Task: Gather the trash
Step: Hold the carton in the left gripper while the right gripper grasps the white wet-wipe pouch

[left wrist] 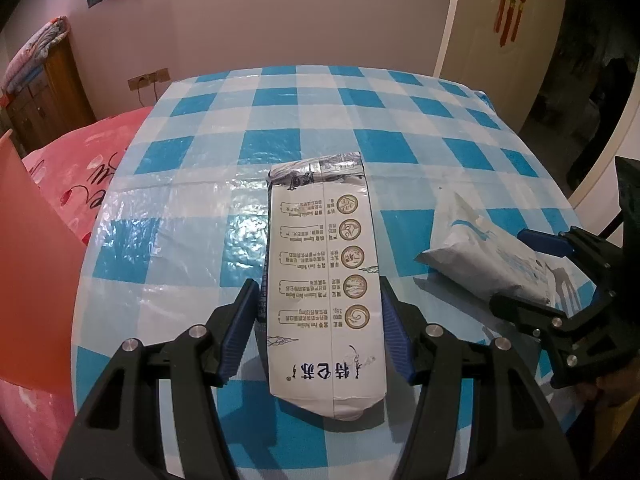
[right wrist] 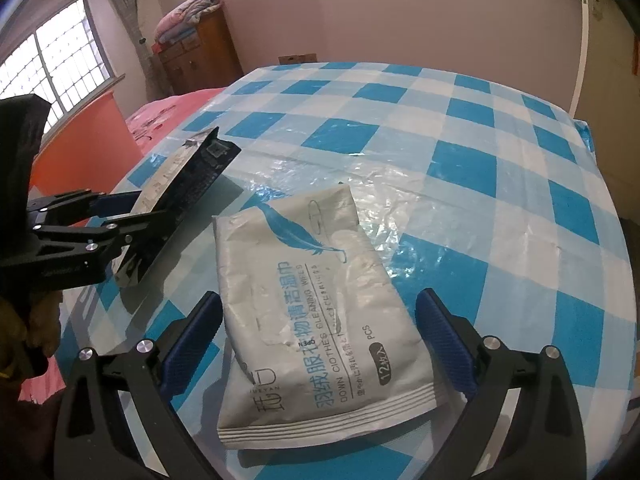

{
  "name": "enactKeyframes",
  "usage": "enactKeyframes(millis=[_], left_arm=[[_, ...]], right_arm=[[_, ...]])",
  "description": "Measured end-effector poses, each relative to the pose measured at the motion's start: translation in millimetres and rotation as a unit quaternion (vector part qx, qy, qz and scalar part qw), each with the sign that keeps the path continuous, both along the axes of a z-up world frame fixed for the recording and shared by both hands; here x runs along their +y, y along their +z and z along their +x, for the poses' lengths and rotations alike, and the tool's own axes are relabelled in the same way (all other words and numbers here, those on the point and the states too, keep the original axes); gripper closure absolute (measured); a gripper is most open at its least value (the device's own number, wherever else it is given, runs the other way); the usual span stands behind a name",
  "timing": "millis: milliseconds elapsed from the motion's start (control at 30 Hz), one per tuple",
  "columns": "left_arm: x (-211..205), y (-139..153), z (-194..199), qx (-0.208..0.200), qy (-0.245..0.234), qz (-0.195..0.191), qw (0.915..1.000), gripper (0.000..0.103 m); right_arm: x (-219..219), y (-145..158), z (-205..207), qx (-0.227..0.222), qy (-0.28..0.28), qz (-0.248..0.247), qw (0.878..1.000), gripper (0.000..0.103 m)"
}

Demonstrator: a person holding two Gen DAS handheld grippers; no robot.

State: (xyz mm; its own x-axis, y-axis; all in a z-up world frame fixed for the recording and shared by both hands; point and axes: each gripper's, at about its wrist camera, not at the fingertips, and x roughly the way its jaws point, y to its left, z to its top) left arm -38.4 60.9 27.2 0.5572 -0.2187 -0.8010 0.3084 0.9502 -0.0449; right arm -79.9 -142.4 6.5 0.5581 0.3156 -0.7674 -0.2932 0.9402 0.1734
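My left gripper [left wrist: 316, 334] pinches milk carton [left wrist: 324, 280]; right gripper [right wrist: 320, 344] pinches wipes pack [right wrist: 316, 312], lower centre. Risk: slick pack slips.

Left gripper: the black two-finger left gripper [left wrist: 316, 336] with ribbed blue pads [left wrist: 240, 332] pointed steeply downward, its fingers reaching forward from the bottom of its own view.
Left jaws: partly closed, one pad pressed against each long side of the white printed milk carton [left wrist: 324, 272].
Left hand: the left hand [right wrist: 38, 320] wrapped the handle behind the gripper, seen dimly at the edge of the right wrist view.
Right gripper: the matching black right gripper [right wrist: 318, 340] with blue pads [right wrist: 444, 340] also tilted steeply down.
Right jaws: set wider, pads against both edges of the grey soft wipes pack [right wrist: 312, 312].
Spacing: the two grippers sat side by side, near each other but apart.
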Motion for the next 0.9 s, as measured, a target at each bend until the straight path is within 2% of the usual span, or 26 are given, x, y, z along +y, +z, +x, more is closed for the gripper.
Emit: enactKeyframes(millis=[100, 200, 367, 900], left_arm=[[2, 0, -2, 0.000, -0.001, -0.006, 1.0000, 0.043], [5, 0, -5, -0.001, -0.002, -0.011, 0.9999, 0.043], [12, 2, -10, -0.007, 0.001, -0.013, 0.9999, 0.044], [39, 2, -26, -0.017, 0.005, -0.026, 0.9995, 0.045]], right_arm=[[3, 0, 0, -0.001, -0.002, -0.014, 1.000, 0.008], [6, 0, 0, -0.006, -0.006, -0.028, 1.000, 0.016], [10, -1, -2, -0.010, -0.011, -0.044, 0.999, 0.019], [12, 1, -8, -0.001, -0.055, -0.033, 0.998, 0.027]])
